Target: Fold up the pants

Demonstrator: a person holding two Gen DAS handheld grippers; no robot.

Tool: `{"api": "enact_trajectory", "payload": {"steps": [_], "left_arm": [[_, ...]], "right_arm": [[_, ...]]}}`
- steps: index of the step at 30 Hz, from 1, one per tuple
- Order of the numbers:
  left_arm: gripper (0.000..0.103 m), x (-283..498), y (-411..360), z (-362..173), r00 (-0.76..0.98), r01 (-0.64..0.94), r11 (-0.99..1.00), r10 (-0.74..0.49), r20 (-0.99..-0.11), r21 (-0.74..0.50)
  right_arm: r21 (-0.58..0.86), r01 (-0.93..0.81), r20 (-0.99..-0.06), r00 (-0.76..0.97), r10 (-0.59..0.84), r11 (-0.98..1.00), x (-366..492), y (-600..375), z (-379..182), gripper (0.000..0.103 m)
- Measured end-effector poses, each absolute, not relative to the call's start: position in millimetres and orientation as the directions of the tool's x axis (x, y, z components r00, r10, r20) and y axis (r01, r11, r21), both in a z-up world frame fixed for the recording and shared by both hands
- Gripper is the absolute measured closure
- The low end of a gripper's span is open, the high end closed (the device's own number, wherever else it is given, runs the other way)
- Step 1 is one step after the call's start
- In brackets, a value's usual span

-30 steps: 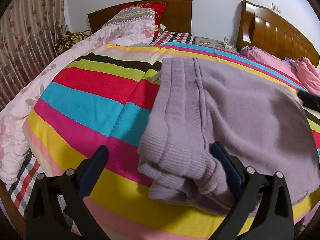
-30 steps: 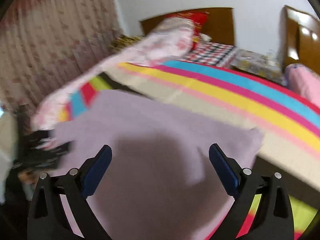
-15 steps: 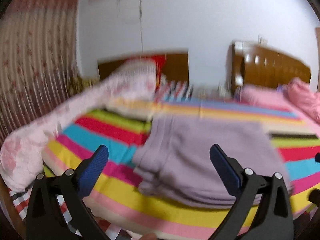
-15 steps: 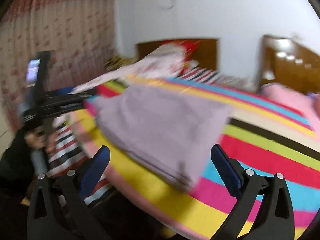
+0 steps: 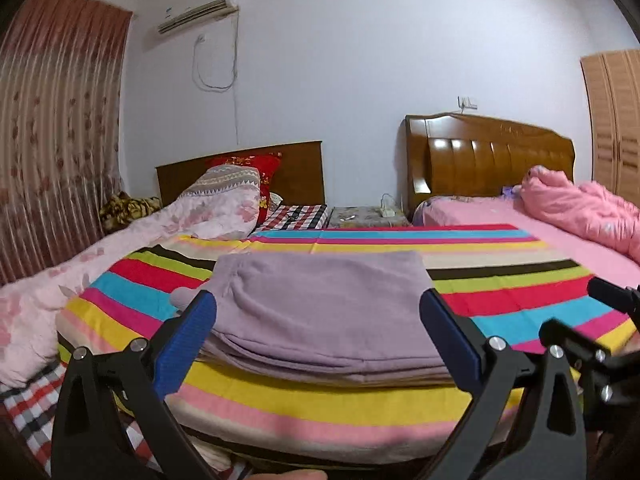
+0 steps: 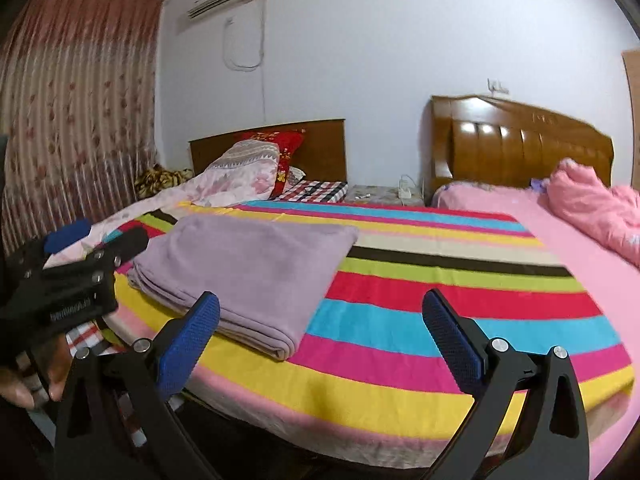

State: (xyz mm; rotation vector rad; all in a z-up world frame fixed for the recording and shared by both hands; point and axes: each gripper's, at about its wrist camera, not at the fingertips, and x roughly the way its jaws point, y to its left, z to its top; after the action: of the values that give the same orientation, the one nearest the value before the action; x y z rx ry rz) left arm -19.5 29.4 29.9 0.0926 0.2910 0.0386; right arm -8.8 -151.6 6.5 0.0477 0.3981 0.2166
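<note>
Left claw [image 5: 318,318] and right claw [image 6: 320,320] both wide, empty, clear of the bed [image 6: 400,396]. Pants [image 6: 248,264] lie folded at its 9 o'clock edge; folding looks done.

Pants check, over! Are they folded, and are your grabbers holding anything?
Left gripper open, empty. Right gripper open, empty. Purple pants folded flat on striped blanket. Nothing in the way.
</note>
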Motion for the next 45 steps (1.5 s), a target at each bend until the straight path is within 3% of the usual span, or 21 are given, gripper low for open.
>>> {"api": "enact_trajectory", "payload": {"steps": [45], "left_arm": [[0.001, -22.4, 44.4, 21.7, 0.940, -0.044, 0.998, 0.054, -0.336, 0.038]], "right_arm": [[0.081, -0.229, -0.412, 0.879, 0.242, 0.970, -12.2, -151.4, -2.6, 0.005]]}}
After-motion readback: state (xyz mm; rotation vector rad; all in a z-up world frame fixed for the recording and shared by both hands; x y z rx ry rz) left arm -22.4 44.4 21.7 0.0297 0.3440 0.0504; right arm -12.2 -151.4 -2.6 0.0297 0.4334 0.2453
